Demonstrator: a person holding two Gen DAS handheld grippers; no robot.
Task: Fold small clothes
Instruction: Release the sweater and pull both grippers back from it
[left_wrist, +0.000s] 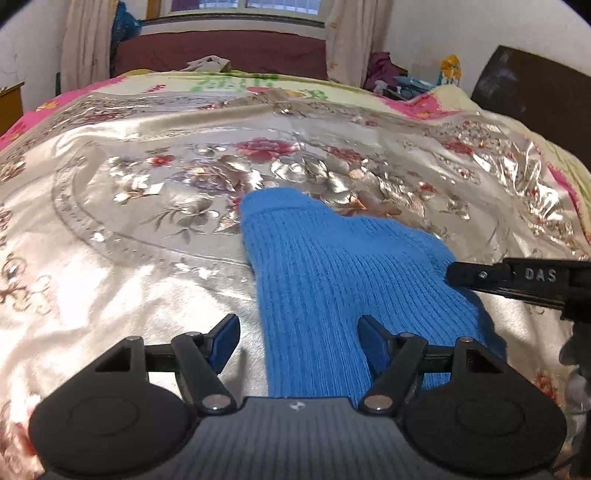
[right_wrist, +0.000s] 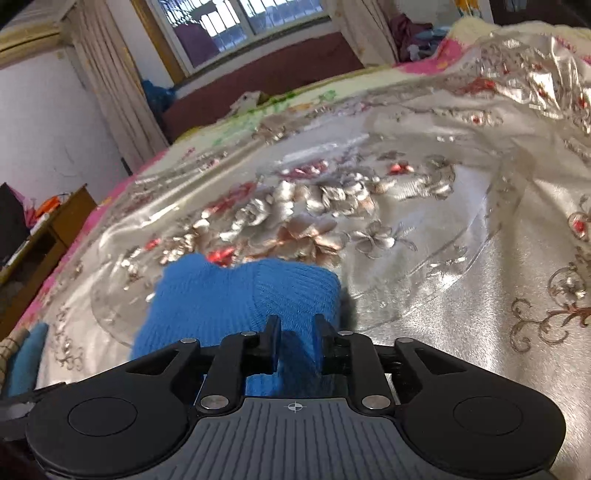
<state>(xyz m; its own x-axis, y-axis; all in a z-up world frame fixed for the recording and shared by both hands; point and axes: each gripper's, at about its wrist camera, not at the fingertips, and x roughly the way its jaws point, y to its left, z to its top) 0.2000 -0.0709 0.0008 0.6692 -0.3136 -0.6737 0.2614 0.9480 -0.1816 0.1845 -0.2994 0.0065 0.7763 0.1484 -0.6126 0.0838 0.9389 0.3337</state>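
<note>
we kept our left gripper (left_wrist: 297, 336) spread over the blue sock (left_wrist: 332, 280) at frame centre; our right gripper (right_wrist: 297, 339) stood slightly apart around a fold of it.

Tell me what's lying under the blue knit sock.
The blue knit sock lies directly on the shiny floral bedspread, silver with red flowers. The bedspread's pattern beneath the sock is covered, so whether anything else lies under the sock cannot be seen.
</note>
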